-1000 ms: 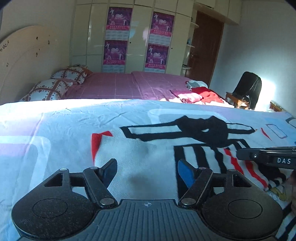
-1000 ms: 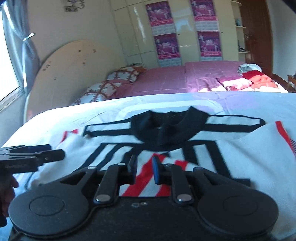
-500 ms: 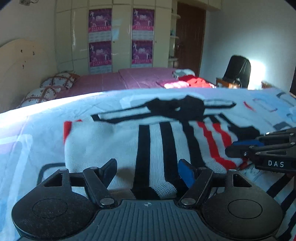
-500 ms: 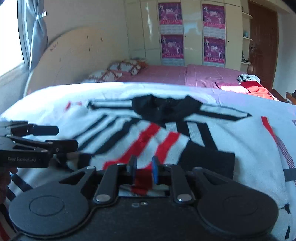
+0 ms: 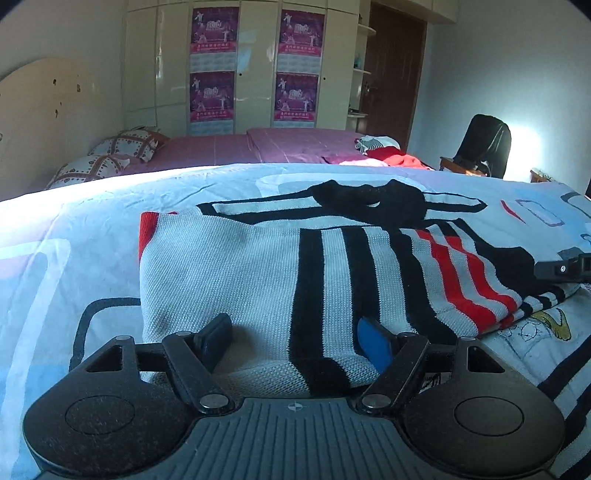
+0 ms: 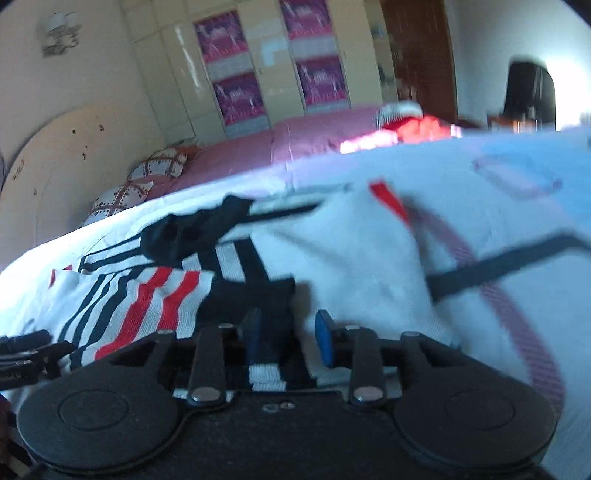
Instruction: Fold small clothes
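Jaws of both grippers (image 5: 295, 341) (image 6: 286, 338) spread over the sweater (image 5: 258, 280) hem, right just opening.

a cream wardrobe (image 5: 255, 70) with purple posters (image 5: 213, 35) fills the far wall beside a dark brown door (image 5: 393, 70). a pink-covered bed (image 5: 236, 147) carries patterned pillows (image 5: 127, 144) under a curved headboard (image 5: 44, 122); a dark chair (image 5: 484, 144) stands by the lit right wall.

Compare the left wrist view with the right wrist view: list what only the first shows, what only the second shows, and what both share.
Only the left wrist view: the left gripper open over the sweater's white panel, and a cartoon print on the sheet.
Only the right wrist view: the right gripper, jaws just opening, pads apart above the hem, and a wall ornament.
Both: the striped sweater, the poster wardrobe, patterned pillows and a dark chair.
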The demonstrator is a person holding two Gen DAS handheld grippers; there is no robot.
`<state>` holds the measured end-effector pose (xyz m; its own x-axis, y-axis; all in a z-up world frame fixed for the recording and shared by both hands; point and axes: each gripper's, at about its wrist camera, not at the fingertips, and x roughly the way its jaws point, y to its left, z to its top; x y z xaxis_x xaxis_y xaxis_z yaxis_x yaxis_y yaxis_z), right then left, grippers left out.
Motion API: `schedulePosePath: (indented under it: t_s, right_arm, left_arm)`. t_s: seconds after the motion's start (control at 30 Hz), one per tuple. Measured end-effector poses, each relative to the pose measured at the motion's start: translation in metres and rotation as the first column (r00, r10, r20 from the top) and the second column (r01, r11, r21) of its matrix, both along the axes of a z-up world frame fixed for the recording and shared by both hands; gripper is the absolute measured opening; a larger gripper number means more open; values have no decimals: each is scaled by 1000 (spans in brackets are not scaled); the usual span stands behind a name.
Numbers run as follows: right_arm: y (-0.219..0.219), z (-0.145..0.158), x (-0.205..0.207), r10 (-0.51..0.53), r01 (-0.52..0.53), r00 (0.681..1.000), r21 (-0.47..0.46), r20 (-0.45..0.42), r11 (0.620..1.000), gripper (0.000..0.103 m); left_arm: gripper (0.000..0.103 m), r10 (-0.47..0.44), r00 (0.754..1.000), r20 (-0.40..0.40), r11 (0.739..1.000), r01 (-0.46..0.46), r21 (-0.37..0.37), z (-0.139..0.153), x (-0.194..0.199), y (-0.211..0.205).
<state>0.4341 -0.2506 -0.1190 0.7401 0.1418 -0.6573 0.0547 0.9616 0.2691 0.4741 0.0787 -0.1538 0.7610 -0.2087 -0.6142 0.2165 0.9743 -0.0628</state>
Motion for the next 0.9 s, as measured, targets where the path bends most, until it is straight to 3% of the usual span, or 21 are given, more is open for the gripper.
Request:
schedulePosePath:
  t_s: [0.07,0.1,0.17,0.27,0.37,0.47,0.5,0.57,0.63,0.7,0.73,0.8,0.9]
  right_arm:
    - [-3,-6,1,2,-3,1000,59,3,998,27]
    - [-3,-8,2,16,-17,1000,77,5,997,9]
    - [-4,-6,-2,38,-42,999,112,32,993,8]
    - [-7,3,-14,34,-40,997,83,75,996,8]
    - [-6,-1,-18,31,-33,998,50,47,998,4]
    - [-6,-8,-10,33,-34,999,41,24,999,4]
    - [-5,-4,-9,31,-32,999,22,25,999,12]
    - [-1,11,-17,30,-26,995,-38,93,999,14]
    - [2,19,-21,77,-72,988,-40,131,997,14]
    - [9,12,-13,133,-129,988,-52,81,990,17]
    - [13,2,-5,159,-158,987,-69,5,985,18]
    - [16,-2,-4,188,-187,982,-101,5,977,17]
    - [7,4,-3,203,-203,979,-43,-4,978,22]
  left_arm:
    - [75,5,1000,0,1000,-5,5,2,-1,0]
    - [75,15,1000,9,1000,-15,5,4,-4,0]
    - [75,35,999,16,999,-36,14,4,-8,2]
    - [75,49,999,19,998,-49,30,5,-10,4]
    - [75,50,999,15,998,-51,32,3,-9,6]
    - [76,55,998,6,997,-56,62,3,-6,1]
    - [76,64,998,3,995,-64,71,6,-6,-1]
    - [76,61,997,41,993,-64,95,16,-15,-7]
    - [76,52,998,27,990,-55,127,14,-18,-15]
    - [79,86,996,12,989,-87,119,7,-16,-16]
    - [81,110,994,0,988,-109,107,6,-14,-15]
    - [82,138,990,-24,985,-134,107,9,-9,-15]
    - [82,172,985,-30,974,-166,156,13,-10,-25]
